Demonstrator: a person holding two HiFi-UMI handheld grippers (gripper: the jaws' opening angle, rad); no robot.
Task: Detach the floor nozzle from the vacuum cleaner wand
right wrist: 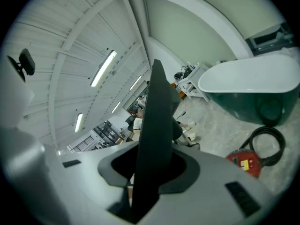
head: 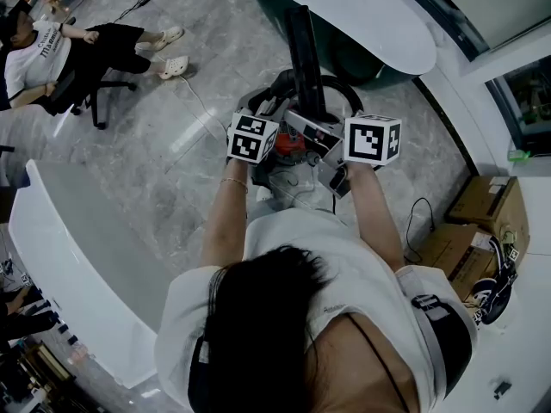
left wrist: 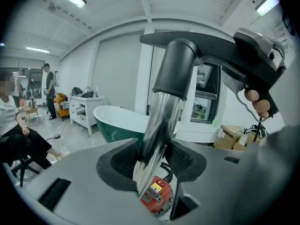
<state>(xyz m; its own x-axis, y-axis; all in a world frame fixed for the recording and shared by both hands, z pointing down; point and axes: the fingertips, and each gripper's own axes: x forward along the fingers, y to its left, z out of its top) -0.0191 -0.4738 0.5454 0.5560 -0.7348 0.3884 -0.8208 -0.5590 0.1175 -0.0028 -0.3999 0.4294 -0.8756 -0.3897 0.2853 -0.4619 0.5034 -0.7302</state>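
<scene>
In the left gripper view the chrome wand runs up between the jaws of my left gripper, which is shut on it. A black neck caps the tube and joins the flat black floor nozzle above. My right gripper holds that nozzle from the right. In the right gripper view the nozzle's dark edge fills the jaws of the right gripper, shut on it. From the head view both grippers sit side by side below the raised nozzle.
The red vacuum body and its black hose lie on the marble floor below. A green-and-white bathtub stands ahead. Cardboard boxes are at the right, a white counter at the left, and a seated person at the far left.
</scene>
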